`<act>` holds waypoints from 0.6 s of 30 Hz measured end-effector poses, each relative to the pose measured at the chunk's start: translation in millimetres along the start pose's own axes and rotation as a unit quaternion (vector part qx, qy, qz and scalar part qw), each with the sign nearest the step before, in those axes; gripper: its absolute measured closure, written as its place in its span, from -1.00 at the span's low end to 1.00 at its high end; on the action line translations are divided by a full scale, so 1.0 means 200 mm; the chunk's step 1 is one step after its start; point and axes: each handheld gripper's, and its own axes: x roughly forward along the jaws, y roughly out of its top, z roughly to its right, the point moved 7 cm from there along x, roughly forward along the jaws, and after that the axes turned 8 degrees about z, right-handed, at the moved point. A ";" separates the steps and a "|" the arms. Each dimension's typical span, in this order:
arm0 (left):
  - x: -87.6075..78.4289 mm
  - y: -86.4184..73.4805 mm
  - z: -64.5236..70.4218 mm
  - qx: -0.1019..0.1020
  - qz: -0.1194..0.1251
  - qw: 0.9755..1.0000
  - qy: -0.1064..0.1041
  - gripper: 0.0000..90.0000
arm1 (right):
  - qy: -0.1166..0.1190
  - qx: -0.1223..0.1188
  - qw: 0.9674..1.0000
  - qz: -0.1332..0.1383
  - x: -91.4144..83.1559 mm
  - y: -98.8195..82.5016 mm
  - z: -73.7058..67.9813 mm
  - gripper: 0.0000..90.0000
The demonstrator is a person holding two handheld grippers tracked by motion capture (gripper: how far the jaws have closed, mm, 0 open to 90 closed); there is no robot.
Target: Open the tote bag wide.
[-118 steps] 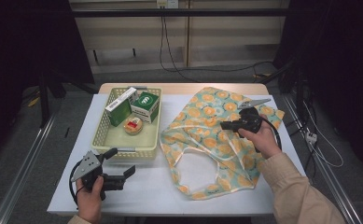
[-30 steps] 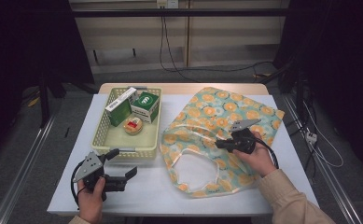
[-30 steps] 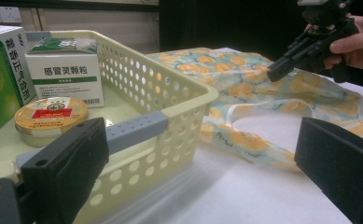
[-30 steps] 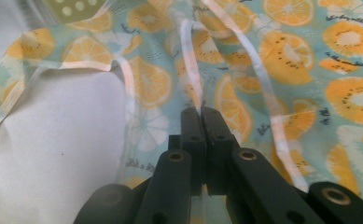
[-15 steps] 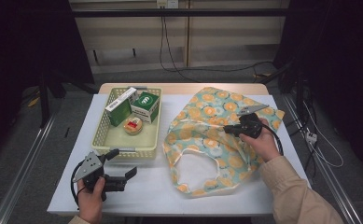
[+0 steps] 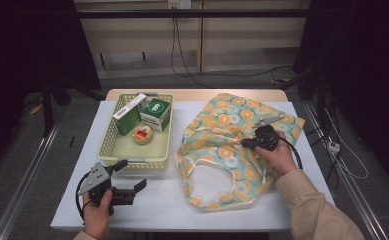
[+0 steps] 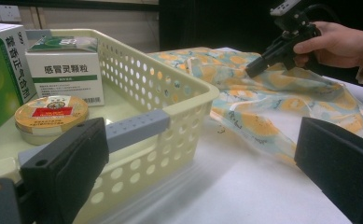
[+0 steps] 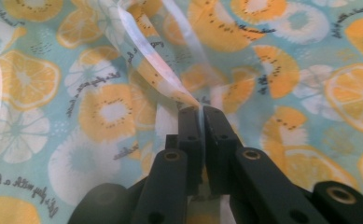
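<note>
White table [image 6: 157,205], items as laid out:

Basket [image 6: 113,145], pale yellow, perforated walls, on the table's left half toward the far edge. Contents: green-and-white carton [image 6: 129,113] at the far left; white-and-green box [image 6: 156,114] beside it at the far right (Chinese print on its face); round tin [image 6: 143,134] with a yellow and red lid, just in front of both.

Bag [image 6: 222,145], thin cloth, teal with orange-slice print, spread over the table's right half, its mouth lying open toward the near edge.

Right gripper [image 6: 248,142], in the person's hand above the bag's right part: jaws pressed together on a white-edged fold of the fabric.

Left gripper [image 6: 128,177], held near the near-left corner, just in front of the basket: jaws spread wide, nothing between them.
</note>
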 end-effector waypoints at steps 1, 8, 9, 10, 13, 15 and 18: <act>0.00 0.00 0.00 0.001 0.000 1.000 -0.001 -0.94 | 0.004 0.001 1.000 0.000 0.00 -0.01 -0.01 0.89; 0.00 0.00 0.00 0.002 -0.001 1.000 -0.001 -0.94 | 0.034 -0.005 0.999 0.011 0.03 -0.03 -0.08 0.41; 0.00 0.00 0.00 0.001 -0.002 1.000 0.000 -0.94 | 0.034 -0.010 0.999 0.008 0.04 -0.03 -0.09 0.32; 0.00 0.00 0.00 0.001 -0.002 1.000 0.000 -0.94 | 0.034 -0.013 0.999 0.004 0.04 -0.04 -0.10 0.27; 0.01 -0.01 0.01 -0.002 -0.001 1.000 -0.001 -0.94 | 0.030 -0.041 0.999 -0.006 0.06 -0.05 -0.15 0.13; 0.01 -0.01 0.01 0.000 -0.003 1.000 -0.004 -0.94 | 0.028 -0.061 0.998 -0.013 0.06 -0.05 -0.17 0.01; 0.01 -0.01 0.01 0.000 -0.004 1.000 -0.005 -0.94 | 0.032 -0.069 0.997 -0.014 0.07 -0.05 -0.21 0.06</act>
